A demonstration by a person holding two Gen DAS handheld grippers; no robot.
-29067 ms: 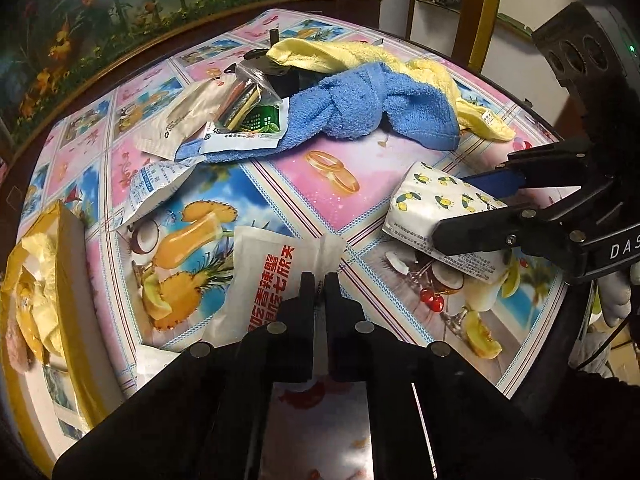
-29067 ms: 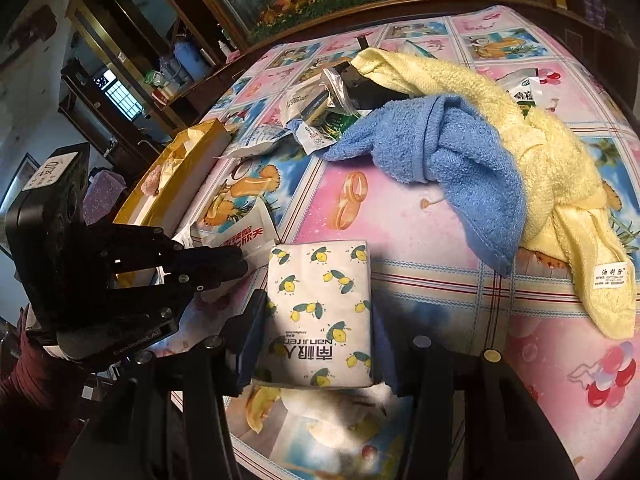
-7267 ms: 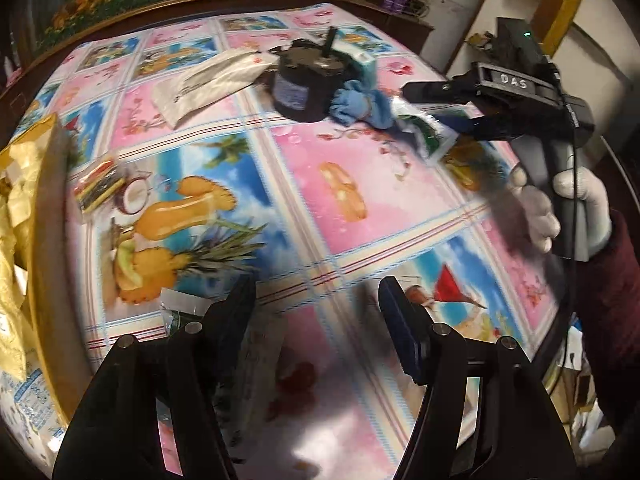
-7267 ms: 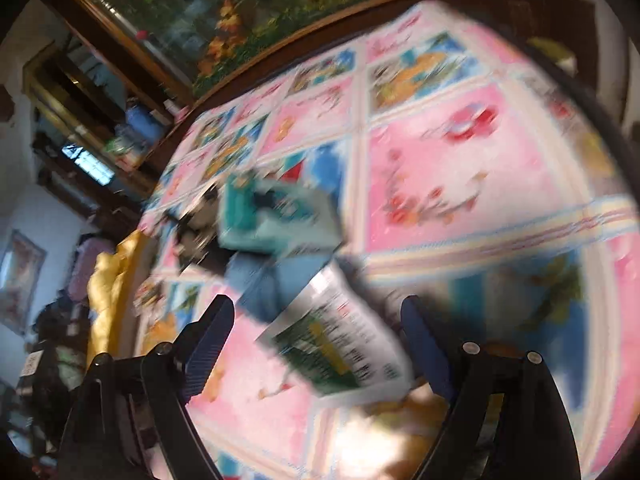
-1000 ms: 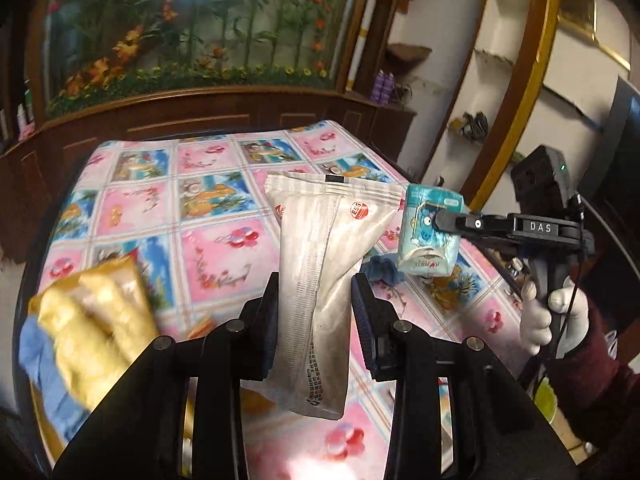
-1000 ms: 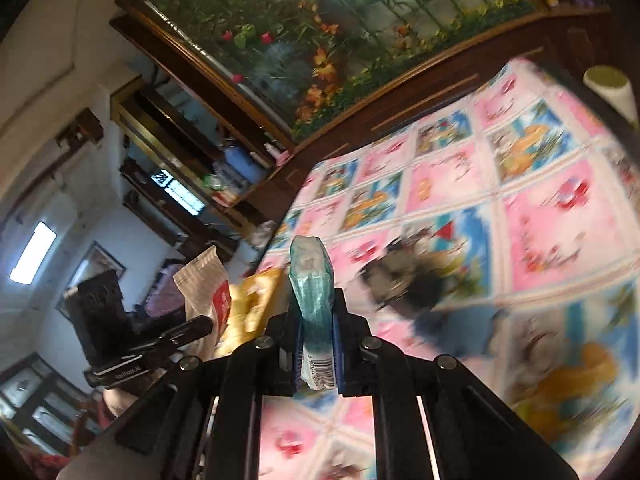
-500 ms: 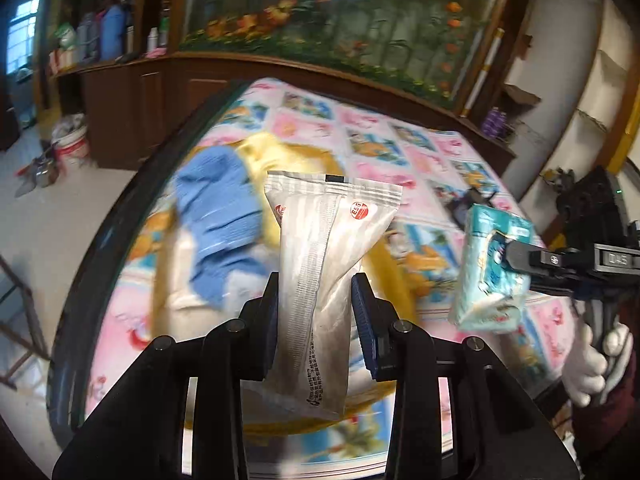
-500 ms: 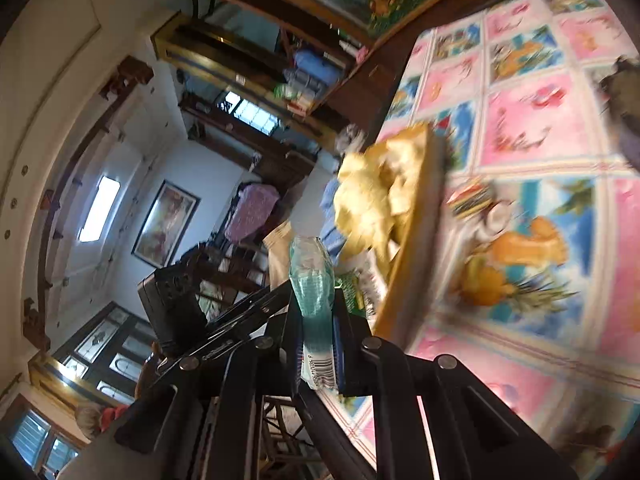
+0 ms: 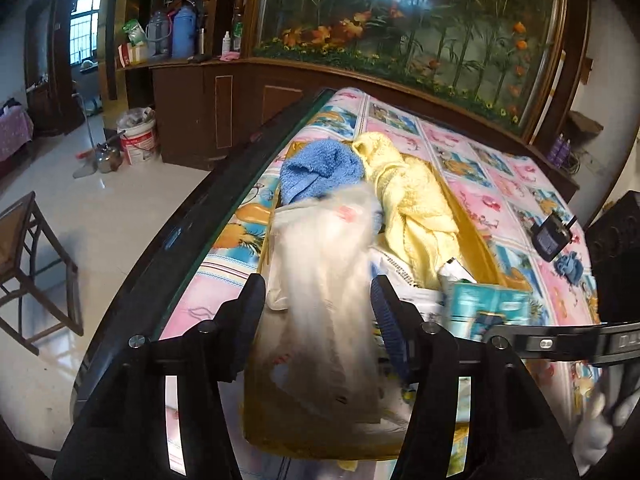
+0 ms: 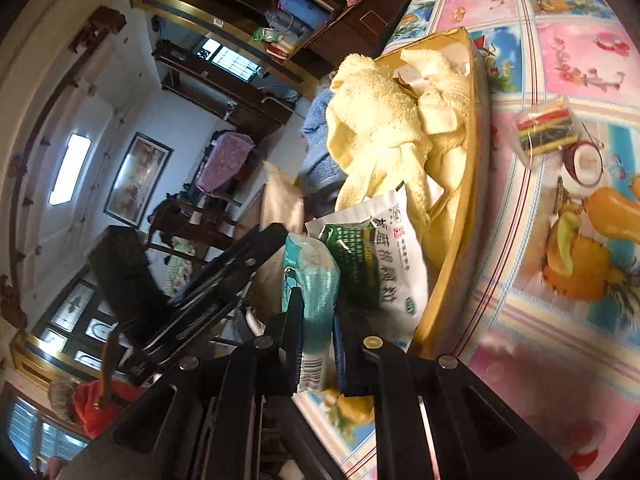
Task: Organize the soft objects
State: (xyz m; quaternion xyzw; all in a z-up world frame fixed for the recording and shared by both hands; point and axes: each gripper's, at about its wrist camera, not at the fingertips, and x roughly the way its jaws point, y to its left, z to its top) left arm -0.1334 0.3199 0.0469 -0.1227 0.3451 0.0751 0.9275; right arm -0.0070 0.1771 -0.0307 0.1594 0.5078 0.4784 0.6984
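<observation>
Left gripper (image 9: 318, 316) opening, jaws clear of blurred whitish pouch (image 9: 320, 300), dropping loose over yellow box (image 9: 472, 236) w/ blue towel (image 9: 316, 168) & yellow towel (image 9: 408, 200). Right gripper (image 10: 318, 344) clenched on teal tissue pack (image 10: 312, 284), just above box's near end. Pack prob. light, squashy, film slick; best pinched mid-body, not at seam.
</observation>
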